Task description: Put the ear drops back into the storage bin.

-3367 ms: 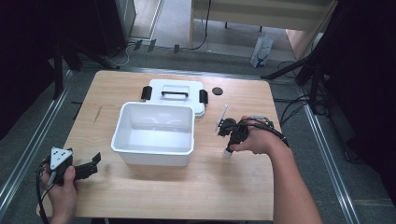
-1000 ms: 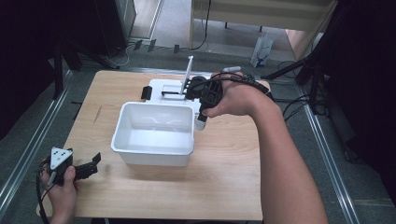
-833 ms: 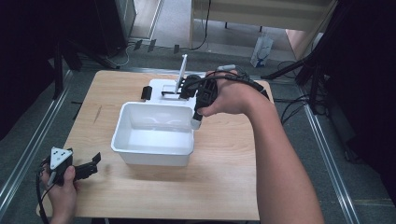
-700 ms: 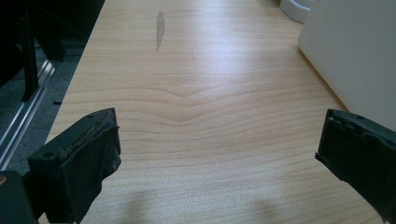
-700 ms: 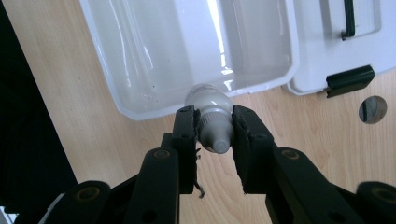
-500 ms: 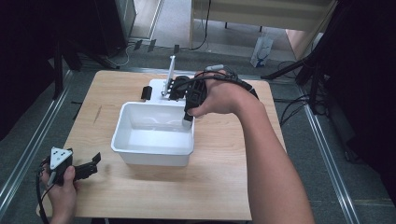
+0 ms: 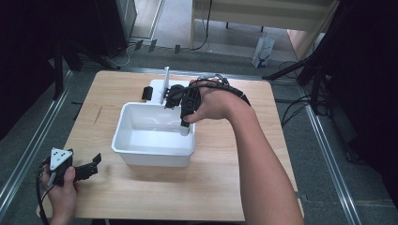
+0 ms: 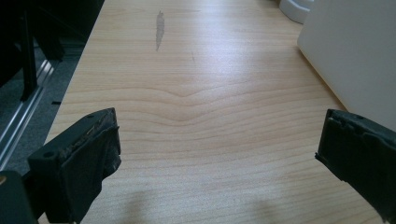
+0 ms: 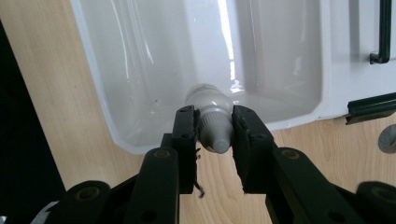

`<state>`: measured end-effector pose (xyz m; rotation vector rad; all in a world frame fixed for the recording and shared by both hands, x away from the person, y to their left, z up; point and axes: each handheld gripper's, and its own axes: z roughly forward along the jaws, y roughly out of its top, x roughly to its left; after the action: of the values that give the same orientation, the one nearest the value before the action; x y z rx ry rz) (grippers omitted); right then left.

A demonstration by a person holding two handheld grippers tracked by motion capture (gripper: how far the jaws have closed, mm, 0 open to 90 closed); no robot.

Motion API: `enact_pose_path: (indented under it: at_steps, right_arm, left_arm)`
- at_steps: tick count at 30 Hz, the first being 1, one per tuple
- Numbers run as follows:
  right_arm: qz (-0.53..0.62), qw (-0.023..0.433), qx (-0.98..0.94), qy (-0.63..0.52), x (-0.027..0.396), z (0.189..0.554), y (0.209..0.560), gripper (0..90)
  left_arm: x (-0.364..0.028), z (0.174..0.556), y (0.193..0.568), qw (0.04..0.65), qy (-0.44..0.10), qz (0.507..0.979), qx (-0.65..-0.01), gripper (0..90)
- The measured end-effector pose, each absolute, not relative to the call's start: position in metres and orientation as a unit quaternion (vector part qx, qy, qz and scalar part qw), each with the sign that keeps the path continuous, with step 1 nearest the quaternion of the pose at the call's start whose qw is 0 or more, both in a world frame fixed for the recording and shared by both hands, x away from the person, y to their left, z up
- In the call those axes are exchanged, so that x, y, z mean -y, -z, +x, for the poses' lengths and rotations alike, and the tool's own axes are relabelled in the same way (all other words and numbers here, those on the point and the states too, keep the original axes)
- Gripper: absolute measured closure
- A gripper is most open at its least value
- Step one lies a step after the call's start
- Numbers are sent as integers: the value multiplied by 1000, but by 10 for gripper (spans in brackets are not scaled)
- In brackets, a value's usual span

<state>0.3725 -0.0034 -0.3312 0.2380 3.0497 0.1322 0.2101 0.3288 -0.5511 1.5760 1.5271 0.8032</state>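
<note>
Left gripper (image 7: 94,161) rests low at the near left corner of the worktop (image 7: 141,197), held in the person's left hand (image 7: 61,187). Its fingers (image 8: 84,163) stand wide apart and released; in the left gripper view only bare wood lies between them, with the outer wall of the white tub (image 8: 355,60) rising at the far right of that view. Gripper and tub are apart.

White tub (image 7: 141,150) sits near the middle of the worktop, open side up, interior glossy. Behind it, touching or just beside its far wall, lies a white lid (image 7: 157,89) with black clasps (image 7: 147,93).

Right gripper (image 7: 184,123) is over the tub's far right part, carried by the right hand (image 7: 211,103), the forearm (image 7: 263,178) coming in from the bottom edge. Its fingers (image 9: 184,135) are clenched on a small white bottle (image 9: 212,121), one pad on each side just below its grey cap. In the right gripper view the bottle's cap end points toward the camera and its body points away, hanging above the tub's near rim (image 9: 140,140) and interior. Whether the bottle touches the tub cannot be told. In the high view the bottle (image 7: 184,131) shows as a pale end below the fingers, inside the tub's outline by its right wall.

A white stem (image 7: 165,82) stands up from the right gripper, above the lid.
</note>
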Motion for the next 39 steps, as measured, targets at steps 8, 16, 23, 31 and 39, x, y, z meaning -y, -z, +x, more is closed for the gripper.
enact_pose_path:
  at_steps: [8, 16, 23, 31, 39]
  right_arm:
    - [69, 36, -996, -40, 5, 375, 353, 721]
    - [60, 36, -997, -37, 8, 378, 373, 721]
    - [48, 42, -997, -40, 10, 378, 386, 720]
    - [38, 39, -998, -40, 9, 378, 400, 720]
    - [9, 52, -998, -42, 11, 378, 413, 720]
  left_arm:
    - [-329, 210, 551, 391, -317, 622, -600, 0]
    - [-329, 210, 551, 393, -317, 619, -601, 0]
    - [-329, 210, 551, 394, -317, 619, -601, 0]
    - [-329, 210, 551, 394, -317, 619, -601, 0]
    - [-329, 210, 551, 394, -317, 619, -601, 0]
